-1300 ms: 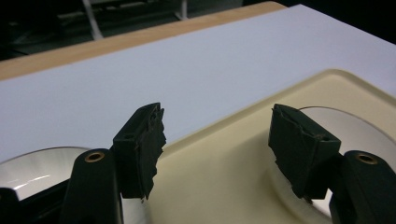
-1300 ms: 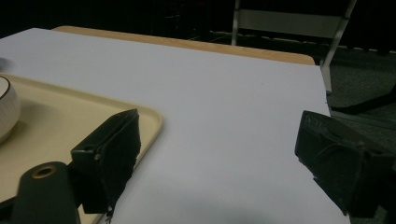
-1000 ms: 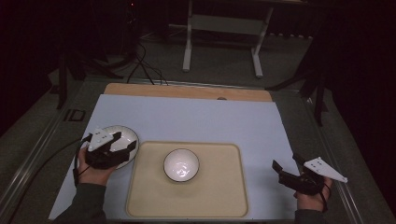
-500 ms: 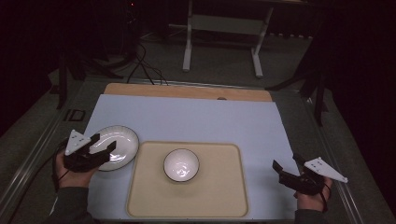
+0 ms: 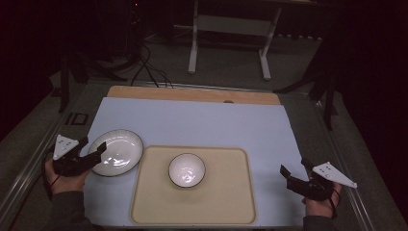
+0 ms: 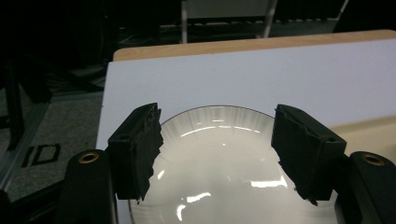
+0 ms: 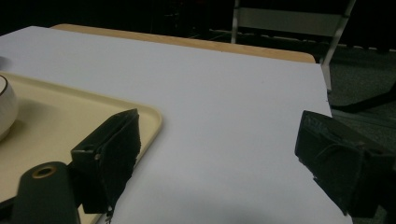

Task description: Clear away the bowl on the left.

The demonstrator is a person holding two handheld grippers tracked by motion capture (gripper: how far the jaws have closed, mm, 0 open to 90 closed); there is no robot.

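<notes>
One white plate (image 5: 115,151) lies on the worktop (image 5: 202,122). One white bowl (image 5: 186,170) sits on one beige tray (image 5: 226,202). There are two grippers, a left gripper (image 5: 91,151) and a right gripper (image 5: 288,177), each held in one hand, so two hands are in the high view.

White plate (image 5: 116,152), dark rim; beige tray (image 5: 226,202); black jaws.

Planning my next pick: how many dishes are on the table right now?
2. A white plate lies on the table left of the tray; a white bowl sits on the tray. None looks hidden.
</notes>
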